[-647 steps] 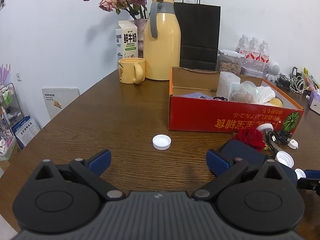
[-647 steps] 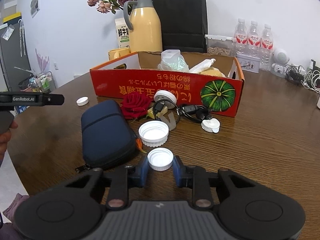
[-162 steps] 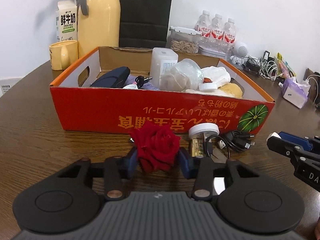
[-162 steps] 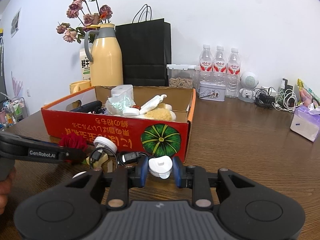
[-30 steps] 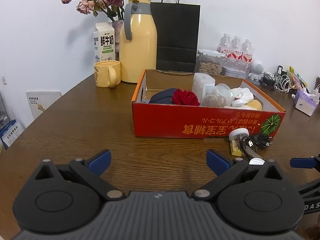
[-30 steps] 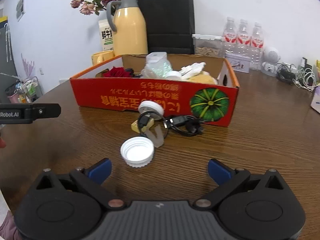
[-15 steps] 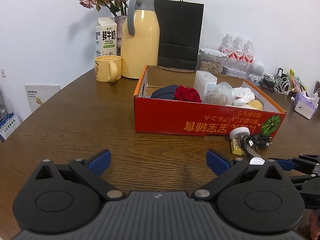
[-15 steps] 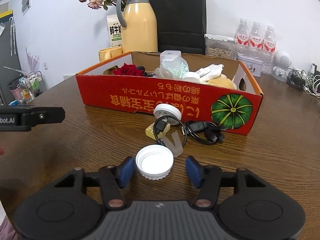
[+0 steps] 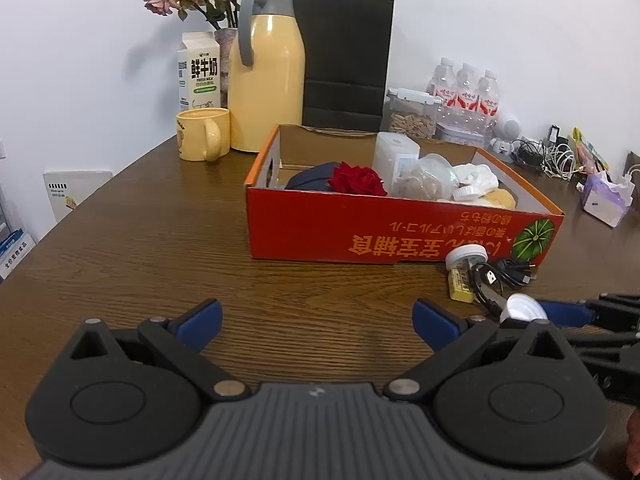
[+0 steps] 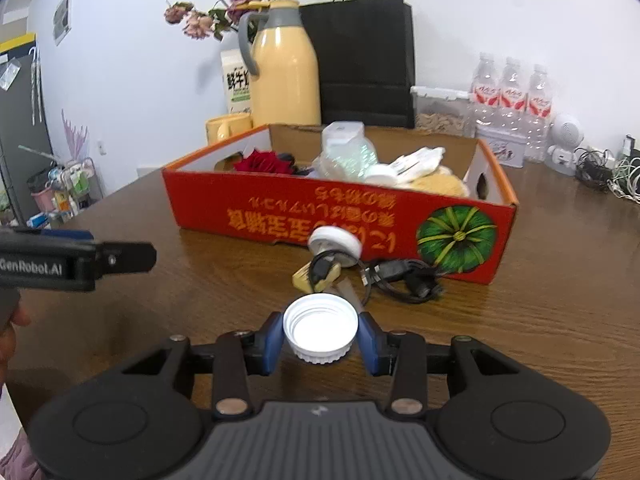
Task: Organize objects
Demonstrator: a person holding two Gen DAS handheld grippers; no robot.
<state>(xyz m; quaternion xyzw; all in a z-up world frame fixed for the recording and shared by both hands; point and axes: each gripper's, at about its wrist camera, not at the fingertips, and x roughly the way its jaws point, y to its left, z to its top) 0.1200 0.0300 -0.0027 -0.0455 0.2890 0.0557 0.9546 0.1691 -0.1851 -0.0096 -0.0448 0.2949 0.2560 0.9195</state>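
Right wrist: tool (image 10: pixel 320 338) newly clamped around cap (image 10: pixel 320 327).

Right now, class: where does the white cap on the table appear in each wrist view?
Left wrist view: white cap, low right, past the camera's own right finger.
Right wrist view: white cap, low centre, between the right hand-held gripper's fingers.
Shared landmark: red box.

The jaws of the right hand-held gripper (image 10: pixel 320 338), spread wide a second ago, have just been closing and are now pressed against the white cap (image 10: pixel 320 334) on the bench (image 10: pixel 540 320). The red rose (image 9: pixel 357 179) and dark pouch (image 9: pixel 310 178), formerly on the bench, are now found in the red box (image 9: pixel 360 232).
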